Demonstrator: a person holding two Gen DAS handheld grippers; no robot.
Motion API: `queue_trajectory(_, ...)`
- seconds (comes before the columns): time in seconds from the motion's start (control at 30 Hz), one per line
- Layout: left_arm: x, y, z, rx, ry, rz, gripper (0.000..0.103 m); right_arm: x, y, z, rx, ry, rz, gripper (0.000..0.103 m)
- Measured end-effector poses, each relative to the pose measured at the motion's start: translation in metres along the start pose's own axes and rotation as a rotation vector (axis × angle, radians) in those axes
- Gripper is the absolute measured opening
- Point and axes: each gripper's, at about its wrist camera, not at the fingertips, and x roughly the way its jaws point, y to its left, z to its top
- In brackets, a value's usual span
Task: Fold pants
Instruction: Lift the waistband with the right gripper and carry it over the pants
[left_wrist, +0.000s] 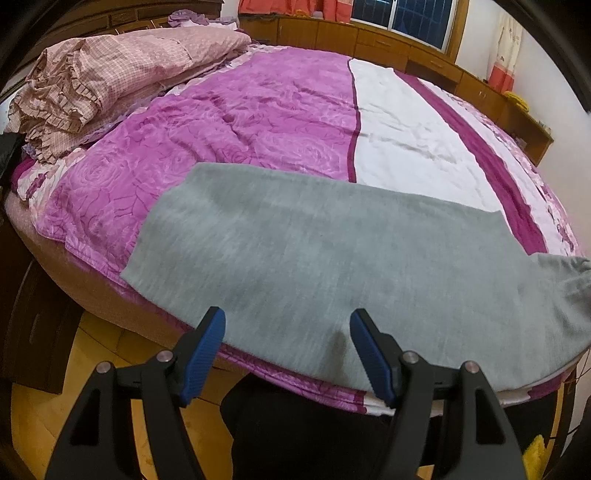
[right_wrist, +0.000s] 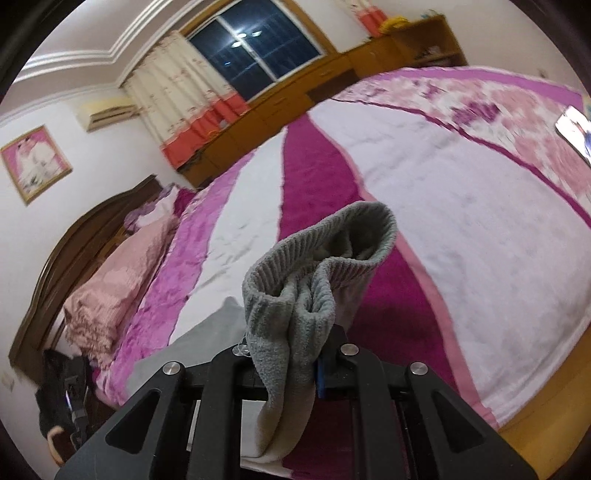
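Grey pants (left_wrist: 314, 251) lie flat across the near edge of the bed, stretching from left to right. My left gripper (left_wrist: 288, 330) is open and empty, its blue pads just above the near edge of the pants. My right gripper (right_wrist: 295, 354) is shut on the ribbed cuff end of the pants (right_wrist: 317, 266) and holds it lifted above the bed, with the cuff bunched and standing up between the jaws. The lifted end also shows at the right edge of the left wrist view (left_wrist: 565, 288).
The bed carries a purple, white and magenta blanket (left_wrist: 258, 118). A pink checked quilt (left_wrist: 110, 77) is piled at the head end. Wooden cabinets (left_wrist: 369, 40) run behind the bed. A phone (right_wrist: 576, 133) lies on the far right. Wooden floor (left_wrist: 92, 332) is below.
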Motion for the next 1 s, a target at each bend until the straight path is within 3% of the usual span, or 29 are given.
queue_trajectory(0.37, -0.007, 0.009, 0.007, -0.003, -0.014, -0.012, 0.074, 0.003, 0.063, 0.007, -0.17, 0.015, 0.055, 0.008)
queue_trajectory(1.0, -0.022, 0.024, 0.014, 0.0, -0.039, -0.036, 0.074, 0.018, 0.158, -0.002, -0.333, 0.067, 0.199, 0.008)
